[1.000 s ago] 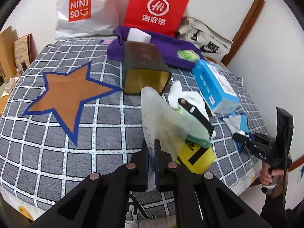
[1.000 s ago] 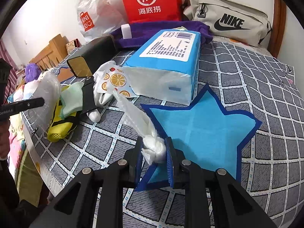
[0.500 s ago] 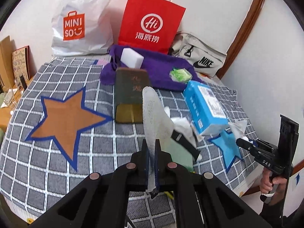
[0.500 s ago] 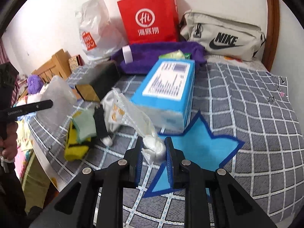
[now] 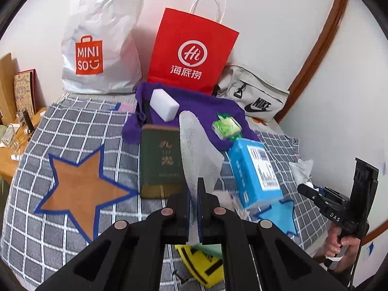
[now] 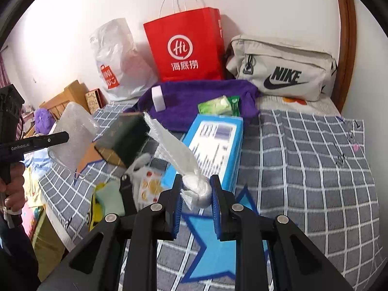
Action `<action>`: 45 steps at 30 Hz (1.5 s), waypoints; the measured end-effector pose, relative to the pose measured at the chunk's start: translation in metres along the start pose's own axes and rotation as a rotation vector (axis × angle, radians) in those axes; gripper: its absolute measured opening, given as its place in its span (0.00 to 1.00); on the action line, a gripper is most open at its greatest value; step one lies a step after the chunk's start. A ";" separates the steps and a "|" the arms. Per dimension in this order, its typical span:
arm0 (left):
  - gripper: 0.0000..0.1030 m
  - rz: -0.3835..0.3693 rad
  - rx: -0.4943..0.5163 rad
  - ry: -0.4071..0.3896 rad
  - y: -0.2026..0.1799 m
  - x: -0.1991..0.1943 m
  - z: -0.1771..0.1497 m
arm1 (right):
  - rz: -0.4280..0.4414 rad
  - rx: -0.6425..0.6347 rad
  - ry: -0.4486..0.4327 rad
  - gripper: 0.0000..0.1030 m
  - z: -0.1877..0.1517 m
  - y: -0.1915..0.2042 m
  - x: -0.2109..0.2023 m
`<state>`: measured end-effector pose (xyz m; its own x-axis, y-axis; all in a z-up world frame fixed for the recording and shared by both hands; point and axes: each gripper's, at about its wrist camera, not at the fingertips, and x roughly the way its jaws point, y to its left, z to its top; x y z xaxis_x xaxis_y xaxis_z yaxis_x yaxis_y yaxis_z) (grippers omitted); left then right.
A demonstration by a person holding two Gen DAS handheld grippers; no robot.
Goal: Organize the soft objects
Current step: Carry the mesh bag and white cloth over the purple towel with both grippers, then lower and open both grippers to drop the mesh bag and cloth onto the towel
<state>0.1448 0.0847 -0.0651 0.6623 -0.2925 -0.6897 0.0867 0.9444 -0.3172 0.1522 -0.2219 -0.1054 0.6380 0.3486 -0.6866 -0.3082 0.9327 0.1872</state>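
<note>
red paper bag (image 5: 191, 48) and white miniso bag (image 5: 101, 46) stand against the wall.

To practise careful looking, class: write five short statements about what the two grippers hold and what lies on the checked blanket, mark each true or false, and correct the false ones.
1. The left gripper is shut on a thin white mesh sheet. True.
2. The right gripper hangs open with nothing in it. False: its jaws are closed on the knotted end of a white plastic bag.
3. The white foam block lies on the purple towel. True.
4. The red paper bag lies flat on the blanket. False: it stands upright against the wall.
5. The blue tissue pack sits on the orange star. False: it lies apart from it, beyond the dark green box.
</note>
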 end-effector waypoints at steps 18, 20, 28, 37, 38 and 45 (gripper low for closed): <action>0.05 0.021 0.004 -0.015 -0.009 0.048 0.075 | -0.008 0.012 -0.005 0.21 0.077 -0.018 0.048; 0.05 0.029 -0.007 -0.011 -0.006 0.055 0.084 | -0.013 0.014 0.000 0.21 0.086 -0.020 0.055; 0.05 0.064 -0.002 -0.001 -0.001 0.090 0.119 | -0.027 -0.001 0.022 0.21 0.120 -0.030 0.086; 0.05 0.048 -0.055 0.042 0.024 0.143 0.137 | -0.050 -0.007 0.074 0.21 0.146 -0.051 0.128; 0.05 0.042 -0.059 0.046 0.027 0.147 0.138 | -0.051 -0.006 0.080 0.21 0.148 -0.053 0.133; 0.05 0.040 -0.081 0.107 0.039 0.183 0.136 | -0.077 -0.006 0.131 0.21 0.154 -0.070 0.168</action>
<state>0.3711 0.0886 -0.1150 0.5809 -0.2728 -0.7669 -0.0014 0.9418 -0.3361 0.3899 -0.2141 -0.1253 0.5622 0.2604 -0.7850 -0.2659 0.9557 0.1266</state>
